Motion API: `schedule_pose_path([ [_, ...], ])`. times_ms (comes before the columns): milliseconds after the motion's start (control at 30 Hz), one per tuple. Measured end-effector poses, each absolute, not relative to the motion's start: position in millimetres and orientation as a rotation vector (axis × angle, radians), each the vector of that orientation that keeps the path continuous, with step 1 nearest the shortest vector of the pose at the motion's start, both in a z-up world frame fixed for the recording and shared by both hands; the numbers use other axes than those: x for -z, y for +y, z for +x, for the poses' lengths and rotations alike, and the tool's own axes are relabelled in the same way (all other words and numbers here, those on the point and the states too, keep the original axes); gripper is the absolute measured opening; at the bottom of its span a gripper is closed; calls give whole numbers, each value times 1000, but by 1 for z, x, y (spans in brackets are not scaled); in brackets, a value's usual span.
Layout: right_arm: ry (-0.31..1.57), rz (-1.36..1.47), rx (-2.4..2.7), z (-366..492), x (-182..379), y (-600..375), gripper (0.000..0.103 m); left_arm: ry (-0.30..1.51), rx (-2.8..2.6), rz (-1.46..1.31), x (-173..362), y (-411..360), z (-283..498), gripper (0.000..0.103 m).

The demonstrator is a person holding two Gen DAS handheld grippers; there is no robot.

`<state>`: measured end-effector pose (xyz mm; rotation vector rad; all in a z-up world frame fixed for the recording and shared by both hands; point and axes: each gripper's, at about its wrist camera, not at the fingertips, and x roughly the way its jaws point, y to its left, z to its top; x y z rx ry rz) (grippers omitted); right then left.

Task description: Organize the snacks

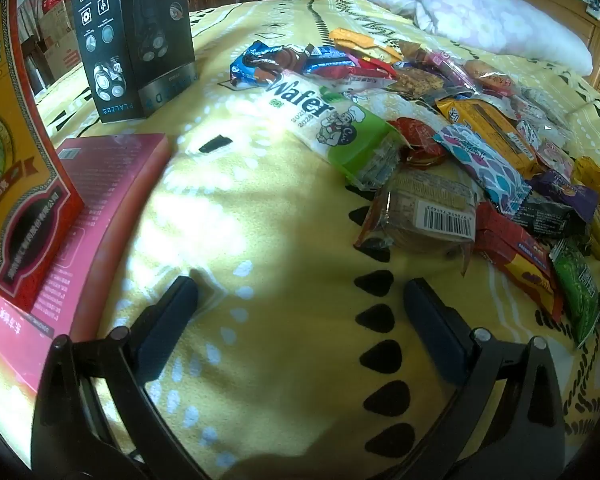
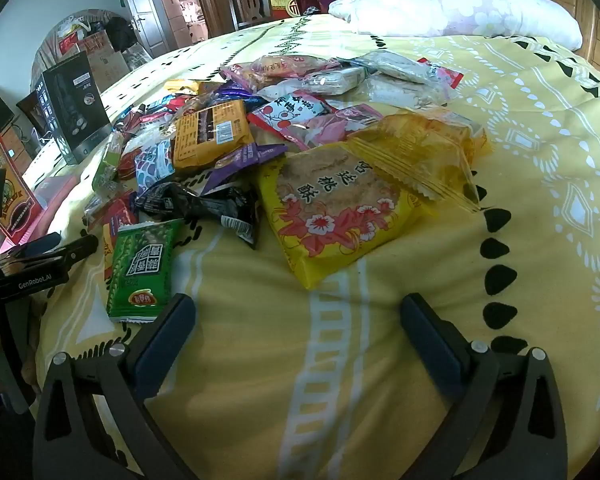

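A pile of wrapped snacks lies on a yellow patterned bedspread (image 1: 260, 240). In the left wrist view a white and green Wafer pack (image 1: 332, 128) and a clear pack with a barcode (image 1: 424, 212) lie ahead of my open, empty left gripper (image 1: 300, 292). In the right wrist view a yellow flowered cookie pack (image 2: 336, 208) lies just ahead of my open, empty right gripper (image 2: 298, 310). A green pea snack pack (image 2: 144, 268) lies by its left finger. The left gripper also shows at the left edge of the right wrist view (image 2: 52, 248).
A pink flat box (image 1: 80, 232) lies at the left with a red and yellow box (image 1: 16, 160) standing on it. A black shaver box (image 1: 136, 36) stands behind. White pillows (image 1: 496, 20) lie at the far right, with a wooden headboard (image 2: 588, 12) beyond.
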<state>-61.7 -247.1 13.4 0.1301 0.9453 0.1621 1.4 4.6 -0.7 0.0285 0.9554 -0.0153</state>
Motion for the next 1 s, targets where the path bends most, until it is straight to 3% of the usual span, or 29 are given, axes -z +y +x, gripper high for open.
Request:
schedule_pose_path([
  [1000,944,128,-161,-59,-12,-246,103,955,15,28,1,5,1,103],
])
